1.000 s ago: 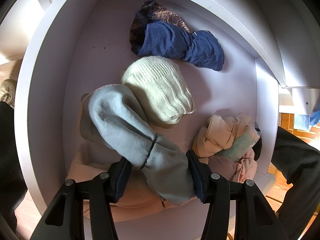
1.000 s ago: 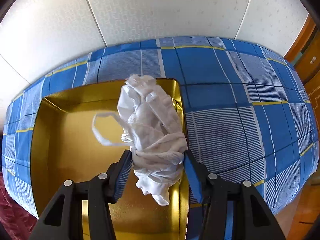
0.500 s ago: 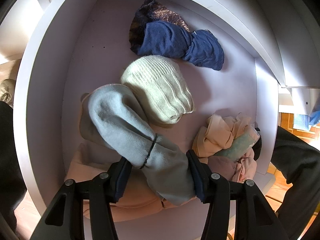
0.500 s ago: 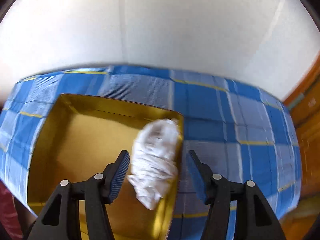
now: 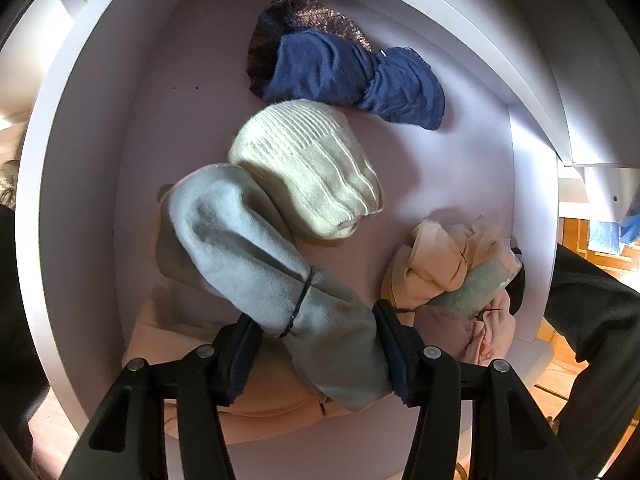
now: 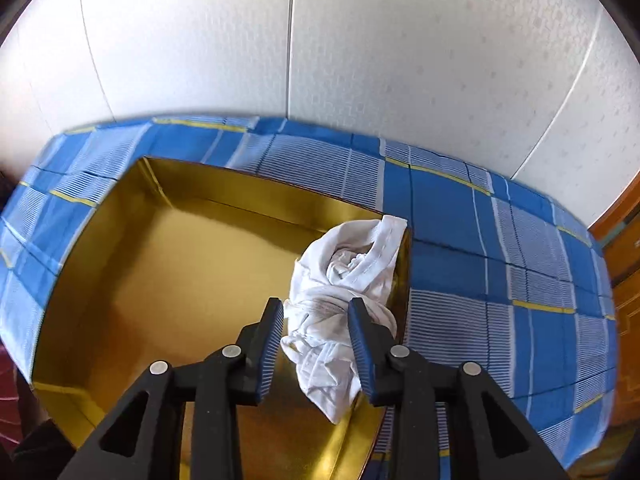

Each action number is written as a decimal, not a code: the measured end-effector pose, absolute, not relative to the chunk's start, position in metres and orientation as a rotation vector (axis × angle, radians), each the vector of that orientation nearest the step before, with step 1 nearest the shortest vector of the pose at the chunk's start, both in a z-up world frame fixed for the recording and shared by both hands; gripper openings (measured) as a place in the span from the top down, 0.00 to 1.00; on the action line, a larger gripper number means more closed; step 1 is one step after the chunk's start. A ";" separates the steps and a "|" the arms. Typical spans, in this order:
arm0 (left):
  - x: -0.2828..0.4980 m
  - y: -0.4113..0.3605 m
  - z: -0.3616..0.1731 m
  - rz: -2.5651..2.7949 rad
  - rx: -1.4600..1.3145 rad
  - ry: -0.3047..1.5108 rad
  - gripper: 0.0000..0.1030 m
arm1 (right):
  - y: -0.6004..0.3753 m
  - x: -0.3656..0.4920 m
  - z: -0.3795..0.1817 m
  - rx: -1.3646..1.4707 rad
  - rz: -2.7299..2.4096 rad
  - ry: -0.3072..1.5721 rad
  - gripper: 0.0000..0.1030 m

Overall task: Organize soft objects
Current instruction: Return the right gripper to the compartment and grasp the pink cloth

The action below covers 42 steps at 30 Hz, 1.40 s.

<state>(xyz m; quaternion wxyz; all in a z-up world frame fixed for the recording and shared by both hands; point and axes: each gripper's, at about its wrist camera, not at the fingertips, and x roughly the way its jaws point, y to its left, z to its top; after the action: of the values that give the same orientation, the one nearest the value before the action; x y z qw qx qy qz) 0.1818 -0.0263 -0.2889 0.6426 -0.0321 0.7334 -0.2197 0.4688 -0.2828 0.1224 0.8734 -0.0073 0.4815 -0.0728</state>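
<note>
Both grippers hold bundles, 1 over a drawer and 1 at a gold box

Left wrist: left gripper [image 5: 314, 354] clamps the grey sock roll [image 5: 256, 256] above the drawer [image 5: 80, 160], unchanged; a slack grip could drop it. Right wrist: right gripper [image 6: 316, 344] now pinches the white cloth bundle [image 6: 344, 280] at the gold box [image 6: 160, 264] wall, unlike 0.5 s ago; it may snag the rim

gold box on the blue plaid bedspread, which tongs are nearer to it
Right. The right tongs grip a white cloth bundle above the shiny gold box; the left tongs are at a white drawer, box unseen.
</note>
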 end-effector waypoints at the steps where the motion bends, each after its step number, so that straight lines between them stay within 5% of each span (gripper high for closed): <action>1: 0.182 -0.026 -0.289 -0.496 -0.077 1.673 0.45 | -0.284 0.462 0.126 0.004 -0.125 0.982 0.68; 16: 0.176 -0.022 -0.287 -0.498 -0.037 1.621 0.49 | -0.258 0.267 0.117 0.022 0.322 0.828 0.62; 28: 0.174 -0.013 -0.285 -0.517 -0.067 1.624 0.54 | -0.200 0.207 -0.042 -0.311 0.414 1.216 0.62; 42: 0.173 0.009 -0.259 -0.528 -0.148 1.576 0.59 | -0.242 0.221 -0.147 0.015 0.217 1.586 0.57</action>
<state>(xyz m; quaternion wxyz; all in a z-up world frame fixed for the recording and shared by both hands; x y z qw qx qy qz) 0.1731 0.0088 -0.2592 0.6716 -0.0659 0.6997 -0.2346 0.2205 -0.2417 -0.1474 0.6965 0.0067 0.7109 0.0973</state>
